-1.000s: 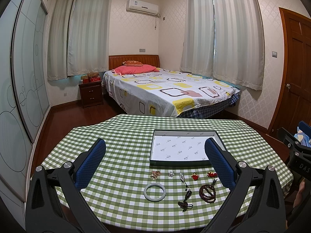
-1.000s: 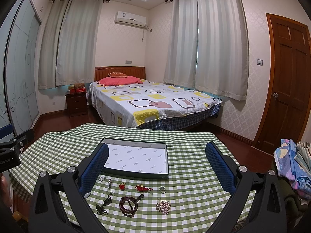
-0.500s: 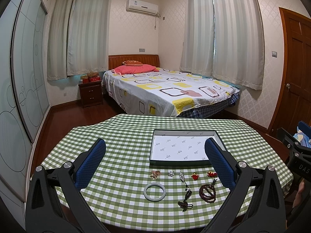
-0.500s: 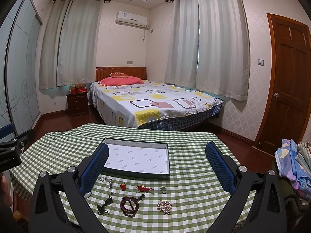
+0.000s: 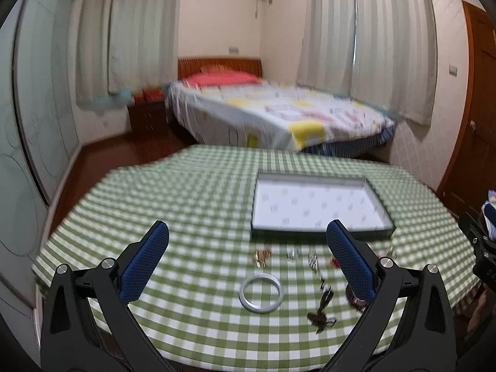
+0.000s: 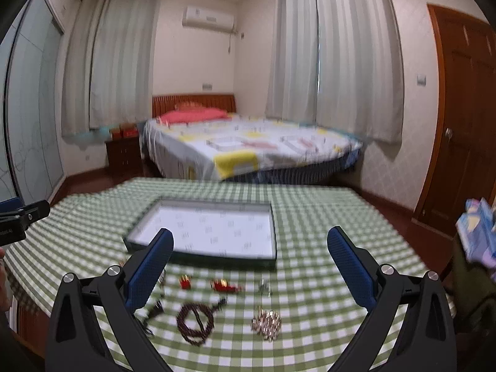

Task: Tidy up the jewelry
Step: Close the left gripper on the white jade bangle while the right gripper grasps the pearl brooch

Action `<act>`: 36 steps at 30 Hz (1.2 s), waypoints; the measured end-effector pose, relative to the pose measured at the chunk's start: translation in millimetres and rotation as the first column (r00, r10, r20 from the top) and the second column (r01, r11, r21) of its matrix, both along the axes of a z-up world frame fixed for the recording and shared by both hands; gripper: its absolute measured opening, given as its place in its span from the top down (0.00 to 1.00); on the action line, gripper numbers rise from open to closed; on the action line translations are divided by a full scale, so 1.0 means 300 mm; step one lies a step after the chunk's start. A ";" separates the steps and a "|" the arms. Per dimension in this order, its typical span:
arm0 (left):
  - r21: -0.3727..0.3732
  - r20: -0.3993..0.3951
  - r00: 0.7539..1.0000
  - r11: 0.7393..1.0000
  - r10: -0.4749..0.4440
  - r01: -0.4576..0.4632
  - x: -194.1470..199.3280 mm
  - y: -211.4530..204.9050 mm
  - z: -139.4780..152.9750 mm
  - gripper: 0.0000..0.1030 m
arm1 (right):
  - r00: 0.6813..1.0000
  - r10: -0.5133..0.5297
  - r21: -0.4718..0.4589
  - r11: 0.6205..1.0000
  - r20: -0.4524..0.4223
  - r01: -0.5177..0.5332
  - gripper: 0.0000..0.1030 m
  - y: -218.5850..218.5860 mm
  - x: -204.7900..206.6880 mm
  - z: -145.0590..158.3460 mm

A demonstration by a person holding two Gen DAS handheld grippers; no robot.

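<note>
A: Jewelry lies loose on the green checked tablecloth (image 5: 201, 204), near side of the tray (image 5: 319, 235): pale bangle (image 5: 262, 288), dark bead string (image 6: 195, 322), red charms (image 6: 224, 285).

B: Grippers?

A: Left gripper (image 5: 246, 248) and right gripper (image 6: 249, 255) both spread wide, holding nothing, above the pieces.

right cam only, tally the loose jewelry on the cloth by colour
red: 2, small red piece and larger red piece
brown: 1, bead strand
silver: 1, ring
pale gold: 1, cluster
dark: 1, tassel piece
total: 6 in clear view; the right hand-held gripper hides part of the row
</note>
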State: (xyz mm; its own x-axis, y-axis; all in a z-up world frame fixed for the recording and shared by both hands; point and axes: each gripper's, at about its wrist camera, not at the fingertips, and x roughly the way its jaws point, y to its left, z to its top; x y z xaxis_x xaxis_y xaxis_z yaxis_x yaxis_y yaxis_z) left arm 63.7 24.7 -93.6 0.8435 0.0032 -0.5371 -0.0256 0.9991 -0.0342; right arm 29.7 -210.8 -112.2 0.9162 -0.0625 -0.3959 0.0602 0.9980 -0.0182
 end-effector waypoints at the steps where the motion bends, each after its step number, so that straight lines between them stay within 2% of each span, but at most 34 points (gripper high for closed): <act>1: -0.004 -0.017 1.000 1.000 -0.009 0.009 0.013 -0.002 -0.026 0.04 | 1.000 -0.006 0.002 1.000 -0.024 0.006 0.06 -0.007 0.021 -0.044; 7: 0.006 -0.176 0.984 1.000 -0.017 0.019 0.111 -0.017 -0.274 0.04 | 0.989 -0.036 0.008 0.999 -0.146 0.037 0.06 -0.052 0.091 -0.227; 10: -0.005 -0.238 0.971 1.000 -0.019 0.019 0.159 -0.019 -0.361 0.04 | 0.981 -0.042 0.029 0.998 -0.187 0.048 0.06 -0.074 0.120 -0.287; 13: 0.023 -0.263 0.965 0.999 -0.021 0.028 0.195 -0.034 -0.411 0.04 | 0.974 -0.048 0.049 0.997 -0.223 0.061 0.06 -0.091 0.148 -0.333; 26: 0.041 -0.368 0.930 0.999 -0.014 0.031 0.271 -0.036 -0.532 0.04 | 0.948 -0.053 0.082 0.993 -0.314 0.083 0.06 -0.118 0.206 -0.448; 36: 0.026 -0.357 0.934 0.999 -0.013 0.024 0.269 -0.035 -0.541 0.04 | 0.942 -0.067 0.086 0.991 -0.330 0.100 0.06 -0.134 0.214 -0.469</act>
